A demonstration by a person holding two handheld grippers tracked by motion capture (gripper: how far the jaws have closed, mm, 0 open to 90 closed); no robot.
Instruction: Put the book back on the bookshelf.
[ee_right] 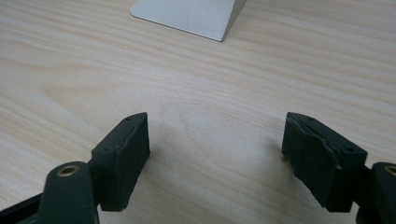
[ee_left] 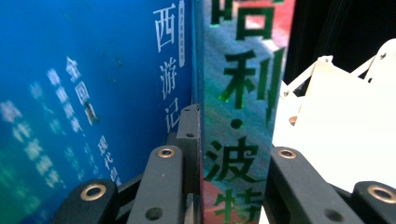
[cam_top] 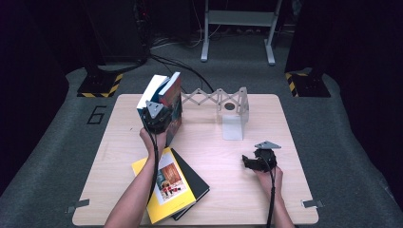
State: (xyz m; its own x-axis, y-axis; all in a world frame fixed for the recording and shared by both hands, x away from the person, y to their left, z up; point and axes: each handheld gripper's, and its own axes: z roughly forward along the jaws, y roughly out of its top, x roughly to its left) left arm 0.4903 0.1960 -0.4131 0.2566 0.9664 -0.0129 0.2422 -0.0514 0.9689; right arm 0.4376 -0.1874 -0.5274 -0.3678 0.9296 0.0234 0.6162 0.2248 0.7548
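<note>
The wooden table carries everything here, and both grippers work over it. Beyond the right gripper, toward the far edge, stands a white expanding book rack — its scissor lattice stretches from its upright end plate to the books at the left gripper. The corner of the rack's flat foot lies ahead of the right gripper's jaws in the right gripper view.

The left gripper is raised over the far left part of the table and is clenched on a red-and-green book, one jaw on each cover, the spine with green characters facing the camera. Pressed against that book, just outside the jaw on the side away from the rack, is a blue book (white characters down its spine); whether it leans on the held book or merely stands touching it is hard to say from these angles.

Nearer the person than the left gripper, a yellow book lies flat on top of a black book, both well apart from either gripper.

The right gripper rests low on the table, jaws released and wide — bare wood between them.
</note>
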